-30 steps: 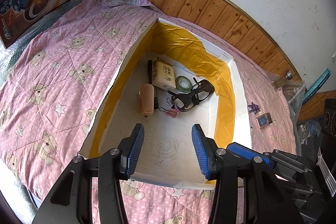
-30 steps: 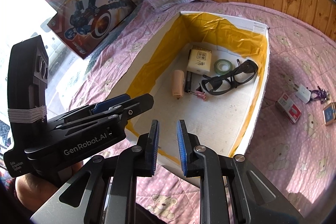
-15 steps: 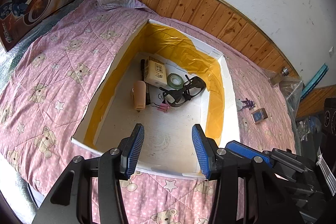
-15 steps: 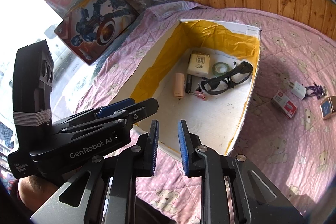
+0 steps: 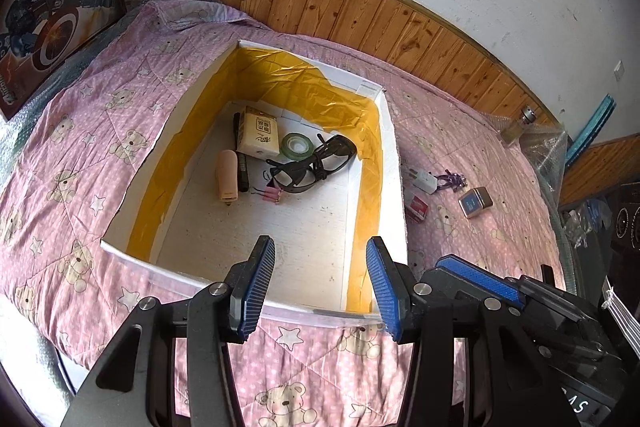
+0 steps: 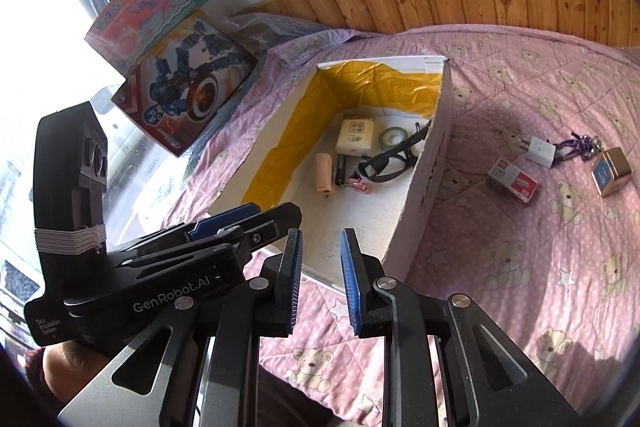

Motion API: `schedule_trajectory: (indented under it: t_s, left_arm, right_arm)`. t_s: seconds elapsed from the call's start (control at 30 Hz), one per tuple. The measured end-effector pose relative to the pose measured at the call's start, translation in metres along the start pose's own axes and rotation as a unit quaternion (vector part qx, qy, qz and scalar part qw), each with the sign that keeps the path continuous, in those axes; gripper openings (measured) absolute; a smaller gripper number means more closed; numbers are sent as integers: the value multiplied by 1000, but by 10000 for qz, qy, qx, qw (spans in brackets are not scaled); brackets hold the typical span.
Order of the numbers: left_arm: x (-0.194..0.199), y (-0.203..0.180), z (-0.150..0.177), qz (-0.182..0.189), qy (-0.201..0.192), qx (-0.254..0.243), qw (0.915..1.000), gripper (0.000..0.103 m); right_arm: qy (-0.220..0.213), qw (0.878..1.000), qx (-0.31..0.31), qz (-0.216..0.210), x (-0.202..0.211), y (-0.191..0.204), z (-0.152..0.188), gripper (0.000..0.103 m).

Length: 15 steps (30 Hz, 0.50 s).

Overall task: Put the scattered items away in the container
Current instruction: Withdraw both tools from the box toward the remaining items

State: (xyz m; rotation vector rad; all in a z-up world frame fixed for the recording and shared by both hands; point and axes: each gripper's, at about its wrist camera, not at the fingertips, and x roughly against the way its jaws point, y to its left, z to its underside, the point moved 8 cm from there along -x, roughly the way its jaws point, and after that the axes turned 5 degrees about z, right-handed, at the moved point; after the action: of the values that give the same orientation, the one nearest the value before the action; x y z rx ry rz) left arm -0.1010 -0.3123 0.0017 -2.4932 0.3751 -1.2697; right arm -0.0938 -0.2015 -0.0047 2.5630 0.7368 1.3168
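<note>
We hold both grippers over the near edge of the box (image 5: pixel 394 163). Our left gripper (image 5: pixel 320 285) is spread wide and empty; our right gripper (image 6: pixel 320 281) is nearly closed, a narrow gap, gripping nothing. Glasses (image 5: pixel 316 163) and tape (image 5: pixel 297 145) lie inside. 4 items remain on the quilt (image 6: pixel 520 267) beside the box: stapler box (image 6: pixel 513 181), charger (image 6: pixel 541 151), keychain (image 6: pixel 580 146), tin (image 6: pixel 610 171).
</note>
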Motion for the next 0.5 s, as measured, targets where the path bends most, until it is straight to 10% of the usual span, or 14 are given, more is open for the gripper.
schedule_trajectory:
  t_s: [0.5]
  left_arm:
    - [-33, -106, 15, 312, 412, -709, 9961, 49]
  right_arm:
    - [-376, 9935, -1040, 266, 48, -111, 21, 23]
